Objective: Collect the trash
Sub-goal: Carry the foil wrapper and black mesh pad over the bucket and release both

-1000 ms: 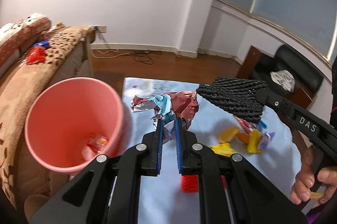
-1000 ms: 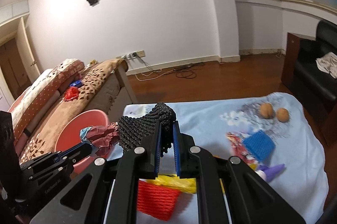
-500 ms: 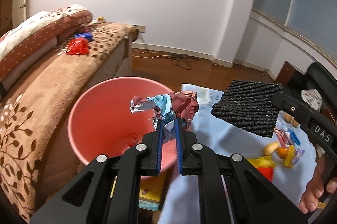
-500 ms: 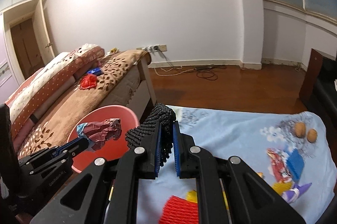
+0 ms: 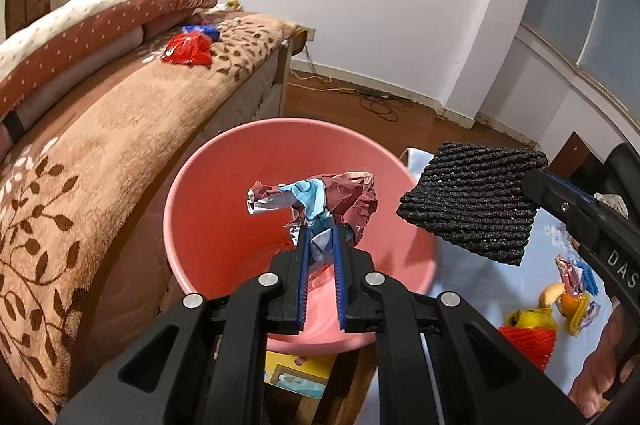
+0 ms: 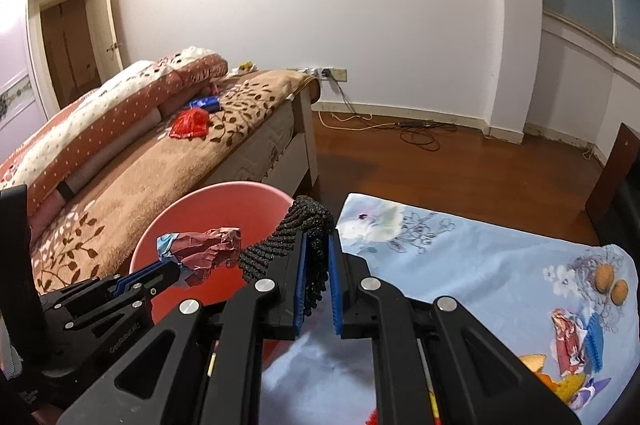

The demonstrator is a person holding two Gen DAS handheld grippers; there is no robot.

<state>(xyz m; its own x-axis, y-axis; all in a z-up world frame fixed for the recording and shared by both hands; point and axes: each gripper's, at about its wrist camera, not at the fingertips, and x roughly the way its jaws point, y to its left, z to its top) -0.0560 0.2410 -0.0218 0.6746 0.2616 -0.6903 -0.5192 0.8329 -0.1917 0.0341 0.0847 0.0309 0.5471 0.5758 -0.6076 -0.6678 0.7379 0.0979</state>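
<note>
My left gripper [image 5: 320, 231] is shut on a crumpled red, blue and silver wrapper [image 5: 320, 197] and holds it above the open pink bin [image 5: 224, 193]. My right gripper [image 6: 317, 239] is shut on a black foam net [image 6: 292, 237]; it hangs at the bin's right rim. The net also shows in the left wrist view [image 5: 472, 209]. The wrapper [image 6: 204, 251] and the bin [image 6: 188, 213] also show in the right wrist view, with the left gripper [image 6: 168, 269] over the bin.
A table with a light blue floral cloth [image 6: 460, 265] carries two walnuts [image 6: 612, 283], wrappers and peel [image 6: 576, 349] and a red foam net [image 5: 528, 341]. A bed with a brown blanket [image 5: 100, 129] stands left of the bin, with a red bag [image 5: 186, 51] on it.
Both grippers have swung left from over the table to the bin. The wrapper now hangs over the bin's opening and the black net has come to its right rim.
</note>
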